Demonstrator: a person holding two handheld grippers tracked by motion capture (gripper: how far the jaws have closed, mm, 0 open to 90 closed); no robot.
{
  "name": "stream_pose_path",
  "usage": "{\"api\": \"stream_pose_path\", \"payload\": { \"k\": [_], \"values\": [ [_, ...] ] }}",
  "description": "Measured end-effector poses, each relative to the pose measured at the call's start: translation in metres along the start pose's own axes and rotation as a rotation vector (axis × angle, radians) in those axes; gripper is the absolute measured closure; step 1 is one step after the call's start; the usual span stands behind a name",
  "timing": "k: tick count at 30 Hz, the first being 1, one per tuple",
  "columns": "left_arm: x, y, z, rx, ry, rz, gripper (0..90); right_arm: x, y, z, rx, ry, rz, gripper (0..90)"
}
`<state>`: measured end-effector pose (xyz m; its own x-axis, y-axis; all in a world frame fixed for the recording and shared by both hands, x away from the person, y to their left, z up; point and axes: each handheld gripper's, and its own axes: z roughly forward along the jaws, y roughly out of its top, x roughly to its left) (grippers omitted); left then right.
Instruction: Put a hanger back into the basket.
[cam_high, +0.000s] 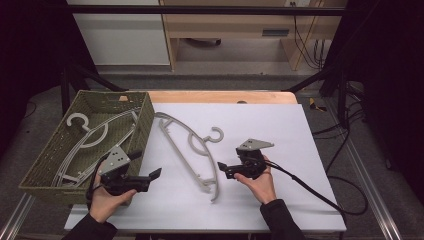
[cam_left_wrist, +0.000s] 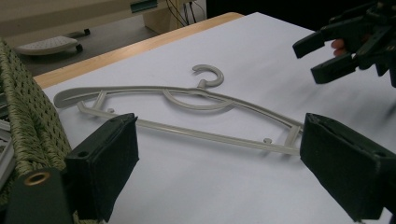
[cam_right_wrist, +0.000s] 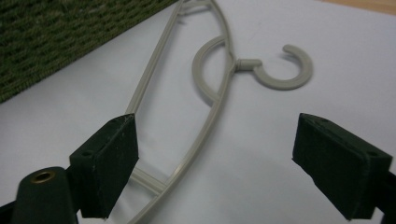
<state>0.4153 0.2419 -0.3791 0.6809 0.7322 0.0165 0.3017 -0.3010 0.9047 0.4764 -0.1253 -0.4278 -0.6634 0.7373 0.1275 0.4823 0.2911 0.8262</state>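
While nothing was being gripped yet, the big white table had most of its top free, so there was plenty of room to work. At about nine o'clock sat the green woven basket, and it held more grey hangers, maybe so they stayed tidy. One grey hanger lay flat on the white top in the middle, just beside the basket, where both hands could reach it. At seven o'clock the left gripper pointed at the hanger with its jaws wide apart and nothing in them. At five o'clock the right gripper pointed back at it, jaws wide too. I guessed they faced each other to pick it up.
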Motion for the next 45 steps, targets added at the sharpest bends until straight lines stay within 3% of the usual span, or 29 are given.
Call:
{"api": "stream_pose_path", "payload": {
  "k": [6,9,16,17,19,20,23,27,32,35,38,41,45],
  "values": [
    [-0.002,-0.002,0.003,0.015,-0.006,0.004,10.8,0.010,-0.009,0.025,0.104,-0.020,-0.018,21.4],
    [-0.002,-0.002,0.003,0.017,-0.009,0.004,10.6,0.012,-0.012,0.037,0.122,0.001,-0.005,28.5],
    [-0.002,-0.001,-0.001,0.010,-0.014,0.006,10.6,0.017,-0.016,0.056,0.190,-0.027,-0.027,44.1],
    [-0.002,0.000,-0.001,0.005,-0.015,0.003,10.6,0.018,-0.016,0.057,0.195,-0.031,0.005,47.4],
    [-0.002,0.000,-0.003,-0.002,-0.012,0.003,10.6,0.017,-0.018,0.060,0.211,-0.034,-0.002,52.3],
    [-0.001,0.000,-0.003,-0.001,-0.013,0.004,10.6,0.018,-0.018,0.060,0.230,-0.036,0.021,54.7],
    [-0.001,0.000,-0.003,0.002,-0.014,0.000,10.7,0.017,-0.019,0.060,0.237,-0.033,0.012,58.5],
    [-0.002,0.000,-0.002,0.006,-0.018,0.002,10.7,0.017,-0.018,0.060,0.248,-0.011,0.042,68.5],
    [-0.002,0.000,-0.003,0.002,-0.016,0.002,10.8,0.017,-0.015,0.057,0.282,-0.019,0.121,71.5],
    [-0.002,0.000,-0.004,0.002,-0.018,0.002,11.1,0.014,-0.014,0.051,0.320,-0.067,0.096,73.6],
    [-0.004,0.000,-0.004,0.002,-0.019,0.008,11.0,0.008,-0.015,0.045,0.337,-0.083,0.106,76.5],
    [-0.004,0.000,-0.004,0.002,-0.020,0.007,10.9,-0.003,-0.019,0.035,0.346,-0.085,0.154,79.2],
    [-0.005,0.000,-0.003,0.008,-0.021,0.008,10.9,-0.019,-0.026,0.019,0.352,-0.111,0.139,82.4]
  ]
}}
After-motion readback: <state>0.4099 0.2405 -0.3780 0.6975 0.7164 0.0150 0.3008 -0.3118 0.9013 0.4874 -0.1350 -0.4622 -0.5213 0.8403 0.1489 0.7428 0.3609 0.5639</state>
